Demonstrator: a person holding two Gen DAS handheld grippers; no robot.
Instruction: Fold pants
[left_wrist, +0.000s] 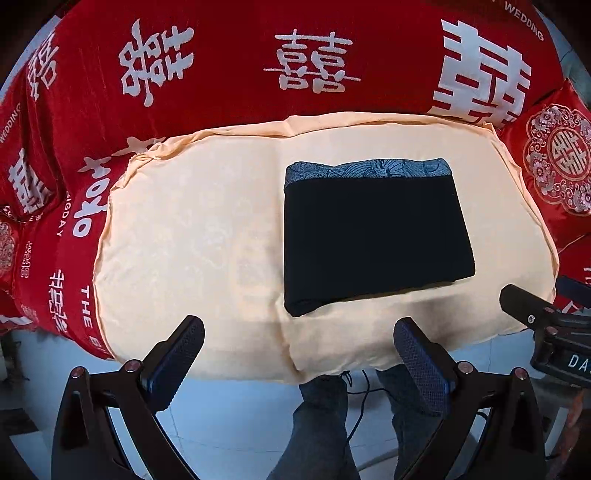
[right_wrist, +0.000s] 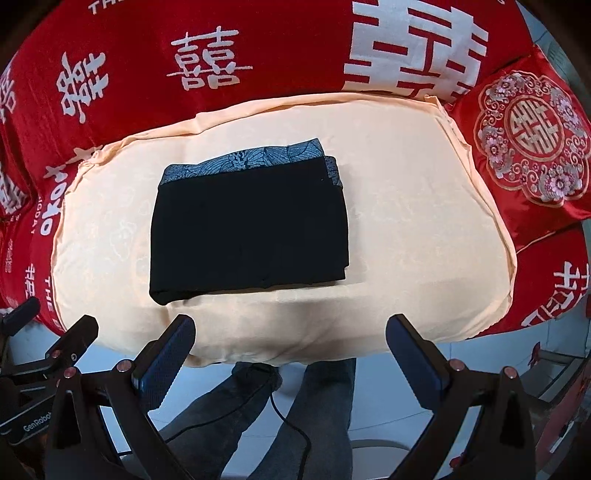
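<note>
The black pants (left_wrist: 373, 236) lie folded into a compact rectangle on a cream cloth (left_wrist: 192, 236), with a blue-grey patterned waistband along the far edge. They also show in the right wrist view (right_wrist: 247, 229). My left gripper (left_wrist: 299, 332) is open and empty, held back over the near edge of the cloth, short of the pants. My right gripper (right_wrist: 291, 328) is open and empty, also back at the near edge. The right gripper's finger shows at the right edge of the left wrist view (left_wrist: 524, 306).
The cream cloth (right_wrist: 424, 221) lies on a red bed cover with white characters (left_wrist: 221, 55). A red embroidered cushion (right_wrist: 532, 140) sits at the far right. The person's legs (right_wrist: 314, 413), a cable and pale floor are below the bed edge.
</note>
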